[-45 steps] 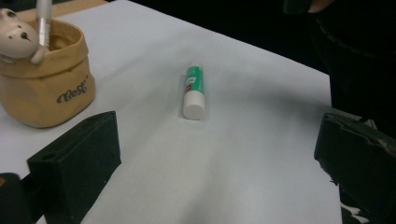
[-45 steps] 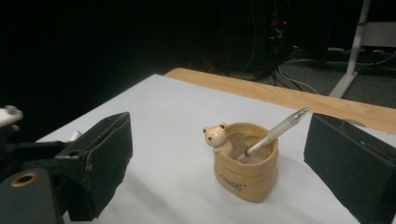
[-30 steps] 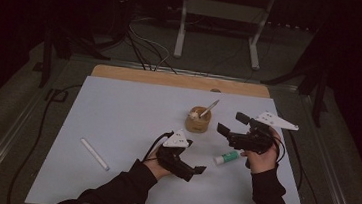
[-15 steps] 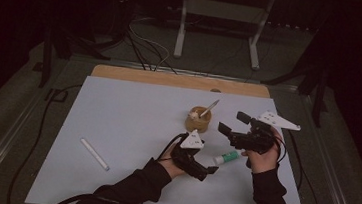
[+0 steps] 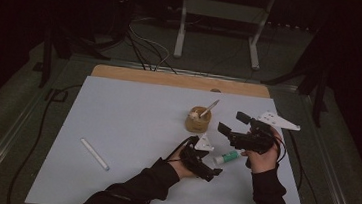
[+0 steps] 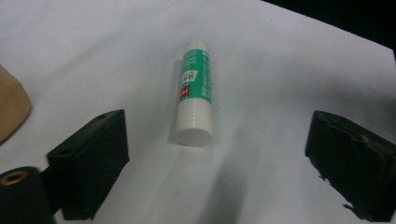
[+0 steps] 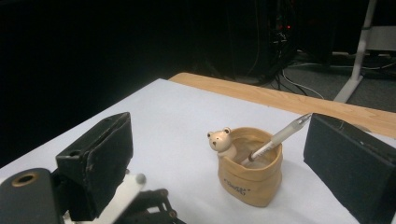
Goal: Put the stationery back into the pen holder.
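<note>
The cup point(image 5: 198, 120) stands on the mat point(image 5: 131, 127), right of its middle, with a pen point(image 5: 209, 108) in it leaning toward 1 o'clock. The glue stick point(image 5: 226, 157) lies on the mat at 5 o'clock from the cup, near it. The marker point(image 5: 94, 153) lies well apart at 8 o'clock, toward the mat's left. A wooden strip point(image 5: 181, 80) borders the mat at 12 o'clock.

A white sheet point(image 5: 131, 127) covers the table — bare wood point(image 5: 171, 79) shows along its upper edge. On it: a tan bear-trimmed pot point(image 5: 198, 121) right of centre, a green-labelled glue stick point(image 5: 226, 157) lower right, a white stick point(image 5: 94, 154) lower left.
</note>
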A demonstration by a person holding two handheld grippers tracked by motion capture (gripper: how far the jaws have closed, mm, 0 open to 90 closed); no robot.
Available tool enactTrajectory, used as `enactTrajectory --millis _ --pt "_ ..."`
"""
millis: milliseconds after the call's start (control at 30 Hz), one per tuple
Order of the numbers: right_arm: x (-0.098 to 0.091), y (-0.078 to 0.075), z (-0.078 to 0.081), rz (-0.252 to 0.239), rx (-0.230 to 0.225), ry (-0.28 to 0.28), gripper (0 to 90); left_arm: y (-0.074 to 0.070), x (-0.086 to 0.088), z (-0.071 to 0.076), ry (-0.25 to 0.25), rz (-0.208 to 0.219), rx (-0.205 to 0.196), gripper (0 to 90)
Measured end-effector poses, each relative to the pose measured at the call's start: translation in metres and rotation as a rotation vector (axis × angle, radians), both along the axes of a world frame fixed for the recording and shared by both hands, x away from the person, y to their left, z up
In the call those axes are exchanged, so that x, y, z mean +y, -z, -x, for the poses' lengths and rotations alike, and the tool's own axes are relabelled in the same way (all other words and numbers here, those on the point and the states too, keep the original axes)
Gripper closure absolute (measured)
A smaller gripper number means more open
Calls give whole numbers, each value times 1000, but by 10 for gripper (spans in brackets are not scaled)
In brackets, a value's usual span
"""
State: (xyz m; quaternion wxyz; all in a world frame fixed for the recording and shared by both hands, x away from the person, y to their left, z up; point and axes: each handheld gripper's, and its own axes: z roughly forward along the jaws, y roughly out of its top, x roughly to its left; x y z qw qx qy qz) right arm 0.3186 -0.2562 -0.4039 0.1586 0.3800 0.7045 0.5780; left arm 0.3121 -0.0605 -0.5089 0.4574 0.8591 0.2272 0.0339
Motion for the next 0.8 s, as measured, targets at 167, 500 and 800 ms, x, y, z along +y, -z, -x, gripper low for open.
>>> enactTrajectory --millis 167,500,800 --pt "0 -1 0 -2 -3 -1 82 8 -6 -5 -2 -30 -4 165" --pt "-1 0 -1 -6 -1 0 82 21 -24 -11 -1 -101 9 340" --pt "-1 1 -1 -9 5 -4 83 23 -35 -15 -21 -148 -23 505"
